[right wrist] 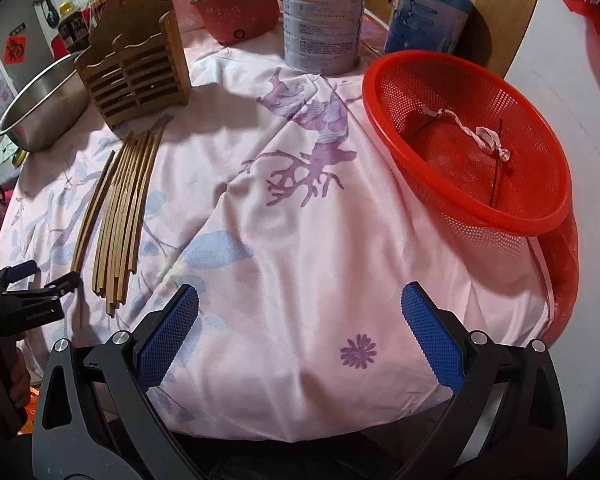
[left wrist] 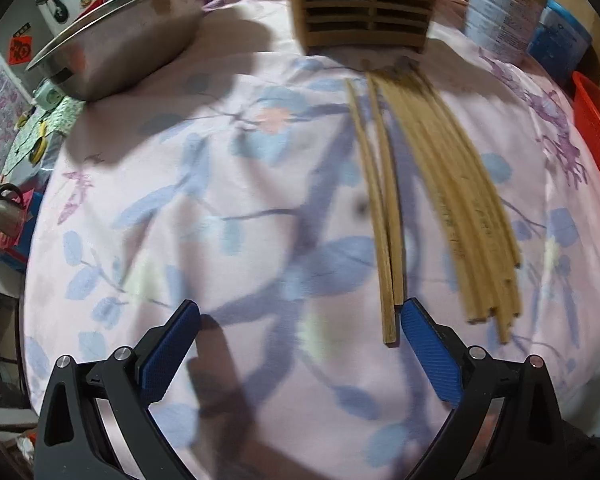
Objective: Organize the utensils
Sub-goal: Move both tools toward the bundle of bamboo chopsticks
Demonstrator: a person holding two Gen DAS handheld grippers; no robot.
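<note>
2 chopsticks (left wrist: 386, 216) lying apart from a bundle of chopsticks (left wrist: 464, 200) too blurred to count, all on the floral-cloth surface (left wrist: 220, 200) before 1 wooden holder (left wrist: 364, 4), left gripper (left wrist: 300, 320) fingers released, right gripper (right wrist: 300, 320) fingers released, 1 steel bowl (left wrist: 132, 32), 1 red basket (right wrist: 468, 140), 2 tins (right wrist: 322, 20)

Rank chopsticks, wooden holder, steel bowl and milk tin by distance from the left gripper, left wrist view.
From the left gripper:
1. Chopsticks, just ahead, right.
2. Wooden holder, far, straight ahead.
3. Steel bowl, far left, and milk tin, far right: too close to call.
</note>
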